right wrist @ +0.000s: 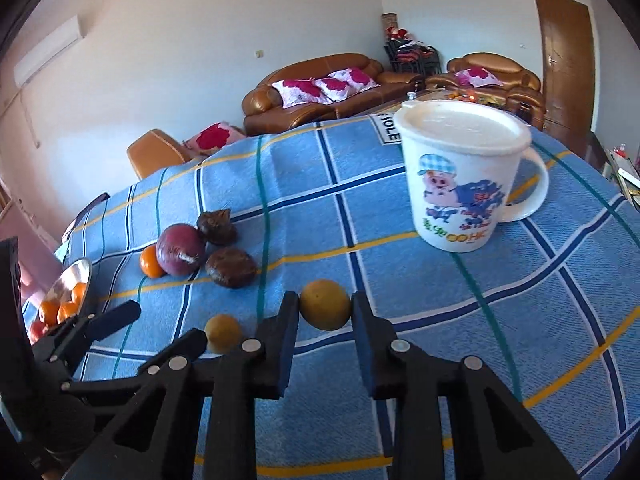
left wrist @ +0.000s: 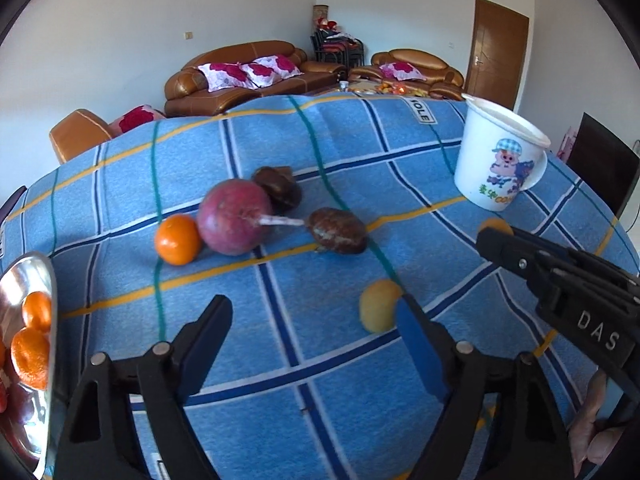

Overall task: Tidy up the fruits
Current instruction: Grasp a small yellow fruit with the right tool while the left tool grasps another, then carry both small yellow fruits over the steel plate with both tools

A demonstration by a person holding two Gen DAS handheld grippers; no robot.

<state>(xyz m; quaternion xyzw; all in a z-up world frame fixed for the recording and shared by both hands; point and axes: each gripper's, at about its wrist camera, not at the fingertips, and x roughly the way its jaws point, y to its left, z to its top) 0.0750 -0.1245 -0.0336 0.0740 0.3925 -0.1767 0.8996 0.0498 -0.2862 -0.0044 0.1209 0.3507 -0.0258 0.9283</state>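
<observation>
Your right claw (right wrist: 325,312) is straddling the yellow fruit (right wrist: 325,309) on the blue cloth (right wrist: 440,320), jaws apart but near its sides, while your left claw (left wrist: 316,320) is hanging open; squeezing comes next, probably before carrying it to the steel plate (right wrist: 82,274).

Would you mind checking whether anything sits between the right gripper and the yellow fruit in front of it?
Nothing visible does: the yellow fruit lies on the blue cloth just ahead of the right gripper, whose open fingers flank it.
</observation>
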